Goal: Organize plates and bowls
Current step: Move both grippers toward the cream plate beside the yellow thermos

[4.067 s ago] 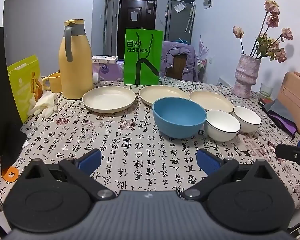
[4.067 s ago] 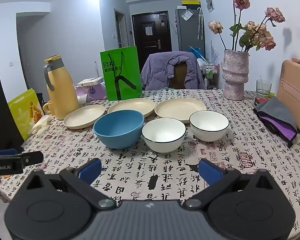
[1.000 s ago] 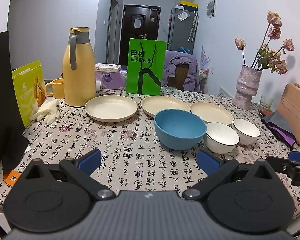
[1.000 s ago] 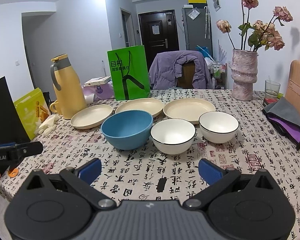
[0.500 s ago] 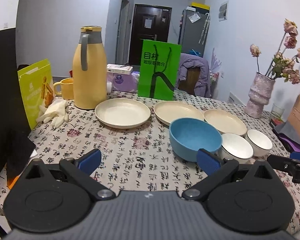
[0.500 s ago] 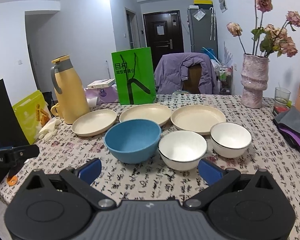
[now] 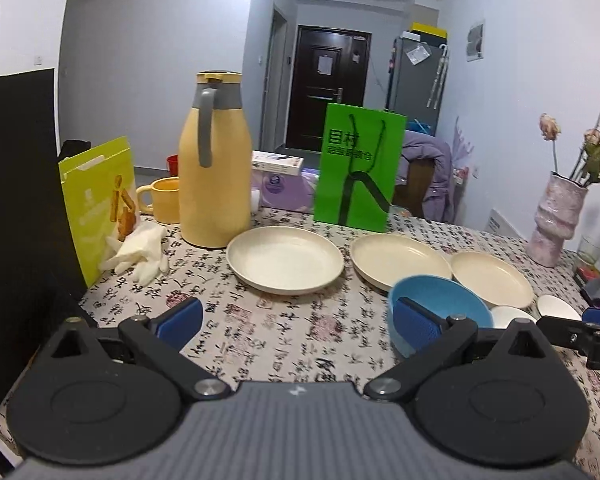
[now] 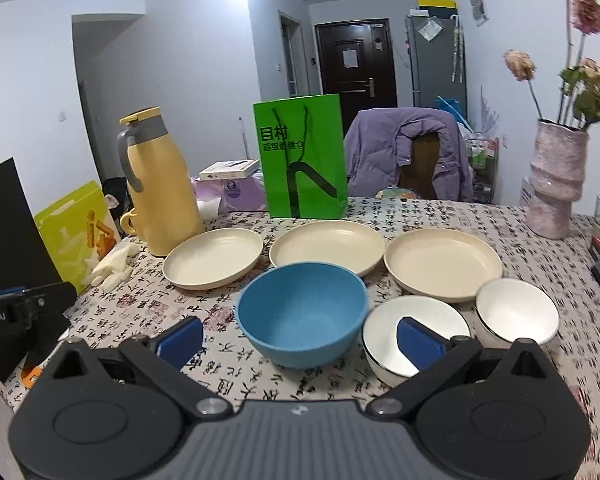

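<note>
Both grippers hang low over the near edge of a table [image 8: 540,240] covered in a cloth printed with black characters, in a white-walled room with a dark door at the far end.

The left gripper [image 7: 298,322] has its blue-padded jaws spread wide with nothing between them; it points toward the left cream plate [image 7: 285,259]. The right gripper [image 8: 300,338] is likewise spread wide and empty, aimed level across the table.

Taking the blue bowl [image 8: 302,314] as the landmark: it sits just beyond the gap of the right gripper's jaws, not touched by them. Just right of it stands a white bowl [image 8: 416,330], partly behind the right blue pad, and a second white bowl [image 8: 516,314] stands further right. Behind the blue bowl three cream plates lie in a row: the left one, a middle plate [image 8: 327,246] and a right plate [image 8: 442,264]. Further back stands a green paper bag [image 8: 302,162], and to the back left a yellow thermos jug [image 8: 158,184]. A pink vase [image 8: 556,184] of dried flowers stands far right.
</note>
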### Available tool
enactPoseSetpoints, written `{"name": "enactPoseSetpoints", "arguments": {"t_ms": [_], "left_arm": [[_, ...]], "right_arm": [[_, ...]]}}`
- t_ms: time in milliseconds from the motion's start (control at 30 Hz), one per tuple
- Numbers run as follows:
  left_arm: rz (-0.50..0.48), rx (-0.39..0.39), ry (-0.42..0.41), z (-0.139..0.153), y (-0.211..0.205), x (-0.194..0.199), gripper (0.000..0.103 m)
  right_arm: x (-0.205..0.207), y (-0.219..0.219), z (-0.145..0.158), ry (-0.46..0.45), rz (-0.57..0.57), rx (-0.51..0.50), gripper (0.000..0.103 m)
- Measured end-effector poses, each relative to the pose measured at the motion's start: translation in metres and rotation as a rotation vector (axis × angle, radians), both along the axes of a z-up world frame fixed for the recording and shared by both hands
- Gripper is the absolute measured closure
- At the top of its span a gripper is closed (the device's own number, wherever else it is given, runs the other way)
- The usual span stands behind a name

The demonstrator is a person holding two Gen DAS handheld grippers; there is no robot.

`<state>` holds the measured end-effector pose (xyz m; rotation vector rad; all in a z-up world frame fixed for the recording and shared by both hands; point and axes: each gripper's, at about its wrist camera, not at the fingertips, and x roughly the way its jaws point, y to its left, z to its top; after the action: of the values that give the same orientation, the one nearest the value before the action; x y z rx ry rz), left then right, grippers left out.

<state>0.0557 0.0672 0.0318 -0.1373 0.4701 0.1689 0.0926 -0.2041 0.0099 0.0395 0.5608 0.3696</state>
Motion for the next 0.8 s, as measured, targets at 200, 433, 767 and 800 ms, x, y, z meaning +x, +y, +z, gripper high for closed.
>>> {"name": "enactPoseSetpoints", "arguments": {"t_ms": [200,433,767,800], "left_arm": [[0.032,-0.009,0.006,-0.003,0.017,0.016,0.000],[0.066,-0.018,0.007,-0.004,0.036,0.035,0.000],[0.109,-0.041,0.009,-0.008,0.057,0.059,0.000],[0.114,-0.044,0.008,-0.009,0.059,0.062,0.000]], "right_arm": [[0.025,0.018,0.001,0.000,0.016,-0.015,0.000],[0.059,0.036,-0.004,0.020,0.035,-0.016,0.000],[0.099,0.055,-0.004,0.010,0.062,-0.005,0.000],[0.103,0.057,-0.004,0.008,0.063,-0.006,0.000]]}}
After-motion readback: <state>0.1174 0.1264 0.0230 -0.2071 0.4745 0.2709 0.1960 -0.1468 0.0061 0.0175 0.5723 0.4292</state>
